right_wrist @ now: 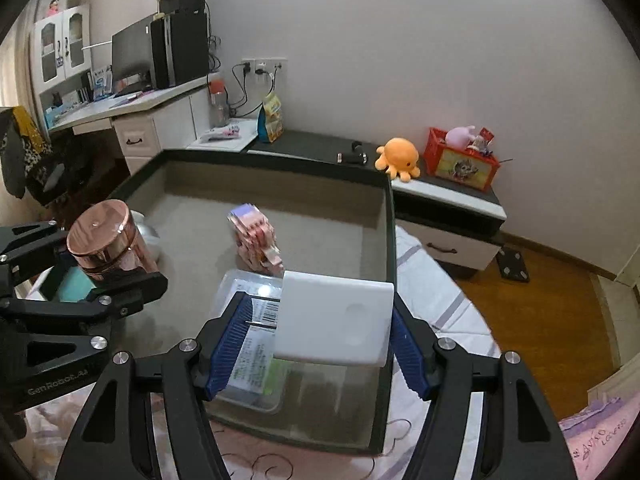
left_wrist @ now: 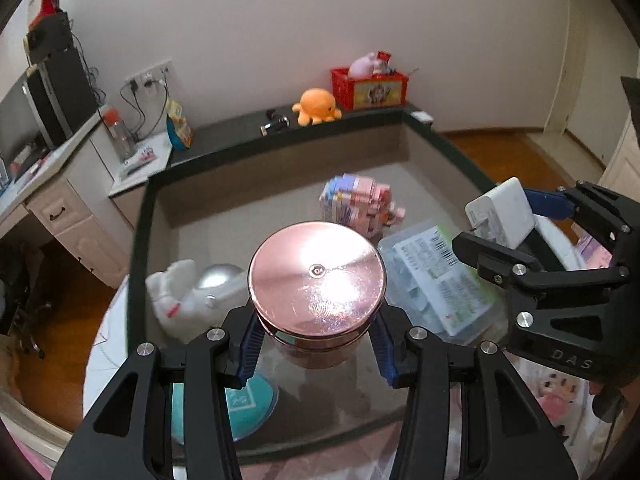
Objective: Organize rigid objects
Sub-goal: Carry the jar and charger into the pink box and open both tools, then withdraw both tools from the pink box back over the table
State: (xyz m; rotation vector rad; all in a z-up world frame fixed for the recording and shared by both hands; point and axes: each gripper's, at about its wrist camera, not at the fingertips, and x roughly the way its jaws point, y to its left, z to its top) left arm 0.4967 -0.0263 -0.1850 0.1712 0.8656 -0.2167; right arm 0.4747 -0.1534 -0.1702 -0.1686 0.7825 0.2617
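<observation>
My left gripper is shut on a rose-gold round tin and holds it above the grey storage bin; the tin also shows in the right wrist view. My right gripper is shut on a white power adapter, held over the bin's right side; the adapter also shows in the left wrist view. In the bin lie a clear plastic box with a label, a pink block pig, a white astronaut figure and a teal round item.
The bin rests on a bed with a pink sheet. Behind it a dark ledge holds an orange octopus plush, a red crate of toys and a snack bag. A desk with a monitor stands at the left.
</observation>
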